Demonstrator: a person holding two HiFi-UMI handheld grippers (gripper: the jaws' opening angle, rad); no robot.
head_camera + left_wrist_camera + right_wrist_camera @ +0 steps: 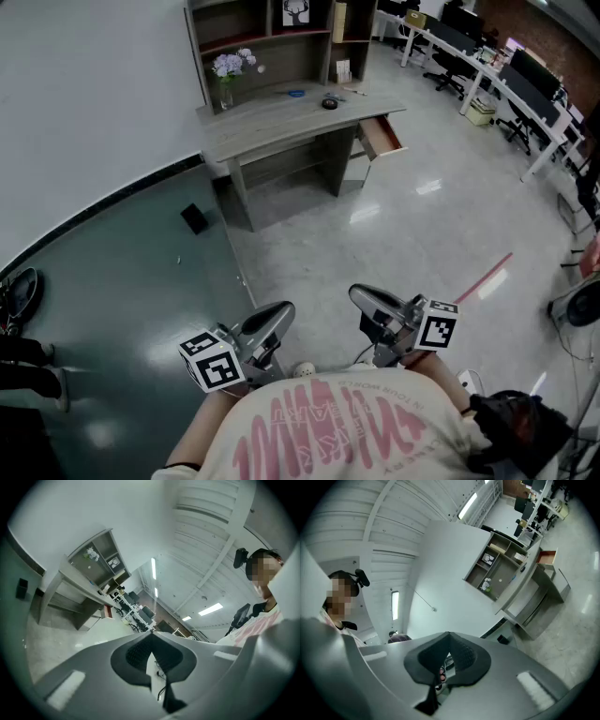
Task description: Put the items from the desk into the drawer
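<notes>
"Pale office floor all round you, with the wall far ahead. How are your fingers?"

"Pressed together on both sides, with nothing between them. Your left gripper [151,639] and your right gripper [449,641] point level, just in front of your chest."

"And the things to put away?"

"Well apart from you, on the desk [272,127] against the wall. A small dark round item [329,103] and a blue item [296,93] lie on top, near a vase of flowers [228,77]. The drawer [381,137] stands pulled open at the desk's right end as you look."
</notes>
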